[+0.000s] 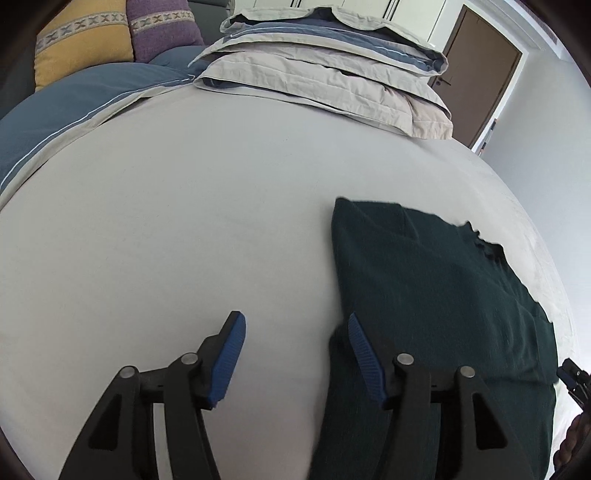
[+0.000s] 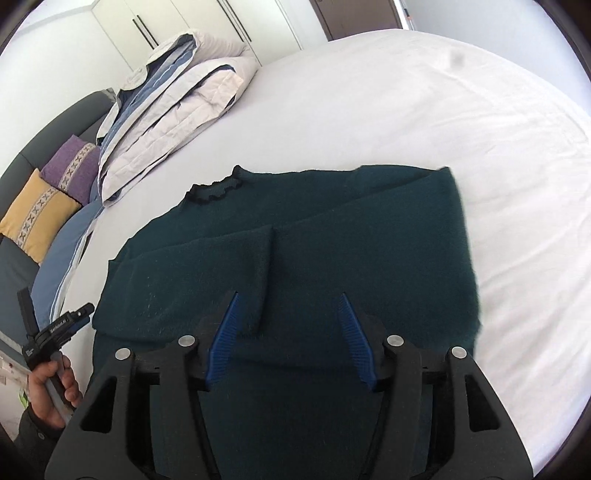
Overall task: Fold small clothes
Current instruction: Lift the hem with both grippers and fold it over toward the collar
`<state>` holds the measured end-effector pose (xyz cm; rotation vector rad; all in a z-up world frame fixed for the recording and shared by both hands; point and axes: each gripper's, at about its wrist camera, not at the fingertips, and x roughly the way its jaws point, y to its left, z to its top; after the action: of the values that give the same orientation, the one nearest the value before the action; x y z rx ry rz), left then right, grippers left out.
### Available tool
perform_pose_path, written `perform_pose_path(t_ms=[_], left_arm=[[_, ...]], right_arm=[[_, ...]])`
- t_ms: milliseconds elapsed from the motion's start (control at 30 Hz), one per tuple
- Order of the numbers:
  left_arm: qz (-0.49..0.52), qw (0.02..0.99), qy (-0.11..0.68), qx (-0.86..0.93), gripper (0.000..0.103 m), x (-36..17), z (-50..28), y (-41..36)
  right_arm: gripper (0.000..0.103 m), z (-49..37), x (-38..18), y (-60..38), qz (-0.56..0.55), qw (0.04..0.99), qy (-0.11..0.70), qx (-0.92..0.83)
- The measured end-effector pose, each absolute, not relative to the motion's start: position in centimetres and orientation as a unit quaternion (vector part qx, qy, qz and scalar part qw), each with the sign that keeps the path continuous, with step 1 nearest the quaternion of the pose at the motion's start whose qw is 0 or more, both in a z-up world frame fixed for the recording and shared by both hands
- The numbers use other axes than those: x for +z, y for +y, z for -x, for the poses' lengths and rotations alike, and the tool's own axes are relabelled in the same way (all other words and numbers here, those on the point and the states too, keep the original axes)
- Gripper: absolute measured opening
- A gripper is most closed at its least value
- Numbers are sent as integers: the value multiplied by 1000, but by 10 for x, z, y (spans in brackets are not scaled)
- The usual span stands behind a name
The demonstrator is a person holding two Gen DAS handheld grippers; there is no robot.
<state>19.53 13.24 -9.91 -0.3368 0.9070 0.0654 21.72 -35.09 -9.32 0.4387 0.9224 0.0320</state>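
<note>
Down at 6 o'clock of the right wrist view, the right gripper (image 2: 288,332) has its blue pads spread apart with nothing pinched, just hovering over the dark green sweater (image 2: 295,236), which lies flat on the white bed sheet (image 2: 461,122) and fills the middle of that shot, with a folded flap near the left pad and the frilly collar up at 11 o'clock. Over at 8 o'clock a hand (image 2: 51,387) grips the other tool. From the left wrist view, the left gripper (image 1: 295,354) is spread too, empty, sitting over bare sheet with its right pad just at the sweater's edge; the sweater runs off toward 4 o'clock. Further out, a folded duvet stack (image 1: 325,70) sits at 12 o'clock, a blue cover (image 1: 74,107) at 10, and a yellow cushion (image 1: 81,40) and purple cushion (image 1: 162,26) at 11 o'clock
</note>
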Motion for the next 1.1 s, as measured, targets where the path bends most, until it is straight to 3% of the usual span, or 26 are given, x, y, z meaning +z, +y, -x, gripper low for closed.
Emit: perform_pose_path(t_ms=[267, 533, 967, 1100], left_arm=[[164, 856, 488, -48, 62, -106, -72, 123], [233, 815, 520, -108, 62, -106, -2, 135], [236, 771, 566, -168, 62, -131, 28, 125], [246, 763, 572, -173, 57, -137, 27, 127]], right_arm=[[54, -70, -82, -369, -230, 862, 449, 35], [54, 48, -94, -386, -261, 838, 477, 41], [54, 110, -113, -394, -300, 803, 511, 64], [54, 108, -114, -392, -302, 794, 524, 66]])
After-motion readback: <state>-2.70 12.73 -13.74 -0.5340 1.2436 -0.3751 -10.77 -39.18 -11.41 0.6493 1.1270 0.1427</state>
